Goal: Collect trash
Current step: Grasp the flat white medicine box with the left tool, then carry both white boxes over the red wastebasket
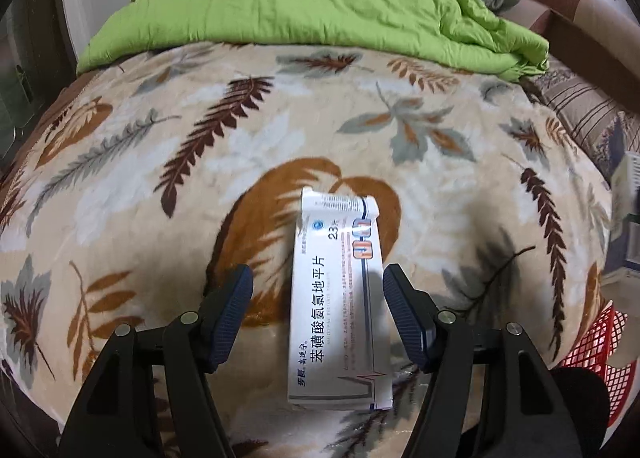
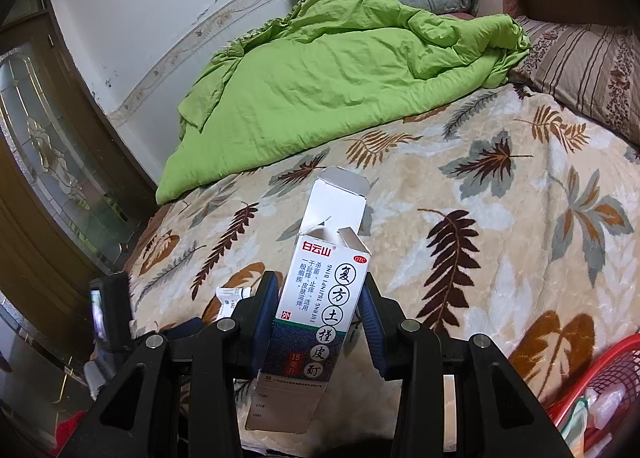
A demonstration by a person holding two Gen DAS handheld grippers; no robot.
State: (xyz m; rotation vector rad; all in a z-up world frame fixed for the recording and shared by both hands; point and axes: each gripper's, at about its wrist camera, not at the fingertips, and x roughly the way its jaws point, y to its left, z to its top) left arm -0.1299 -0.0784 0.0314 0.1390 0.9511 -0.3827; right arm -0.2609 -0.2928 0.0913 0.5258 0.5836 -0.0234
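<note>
Right now my left claw (image 1: 318,290) is standing open astride the flat pill box (image 1: 338,298), which is lying on the leaf blanket (image 1: 120,177); its right pad is nearly touching, the left one apart. Closing off-centre, I'm risking nudging it sideways or crushing the thin card. My right claw (image 2: 320,298) is gripping the open-flapped carton (image 2: 316,306) above the bed, near the red basket (image 2: 604,374); a loose pinch could drop it. I'm counting two boxes, one basket, two claws.
</note>
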